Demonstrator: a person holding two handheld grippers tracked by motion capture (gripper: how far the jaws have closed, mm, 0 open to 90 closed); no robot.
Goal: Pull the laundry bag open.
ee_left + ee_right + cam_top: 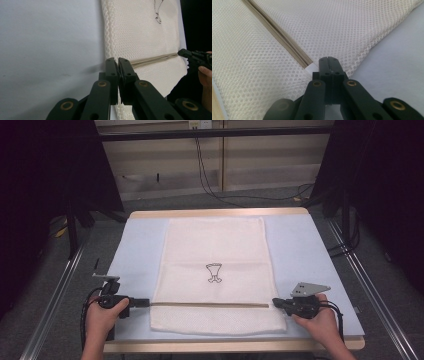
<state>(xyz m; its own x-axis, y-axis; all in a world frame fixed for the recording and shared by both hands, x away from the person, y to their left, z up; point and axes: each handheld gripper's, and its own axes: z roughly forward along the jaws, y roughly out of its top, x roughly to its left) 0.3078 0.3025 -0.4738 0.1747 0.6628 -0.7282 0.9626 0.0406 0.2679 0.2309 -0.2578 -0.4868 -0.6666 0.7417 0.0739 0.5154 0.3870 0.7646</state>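
The left gripper (118, 65) has its black jaws pressed together at the left end of the zip (155, 59), on the bag's left edge; whether they pinch the zip's end or just the mesh there cannot be told. The right gripper (329, 62) also has its jaws closed, tips at the zip's right end beside a small white tab (311, 67); whether anything lies between them is hidden. Both grippers are hard black plastic with brass-coloured pivot pins, and each is held in a hand: left hand (102, 317), right hand (322, 322). The right gripper carries a grey three-cornered plate.

The bag (215, 270) is a flat, rectangular, cream mesh, its weave a fine grid of round holes, soft and slightly puckered along the edges. The zip is a straight beige band running across the bag near its front edge, from one gripper to the other, and looks shut. A small black outline drawing (214, 272) sits near the bag's middle, behind the zip. What the bag holds, if anything, cannot be told; it lies flat.

The bag rests on a smooth, pale blue-grey mat (305, 250) that covers a wooden table (220, 213), with bare mat to either side of the bag.
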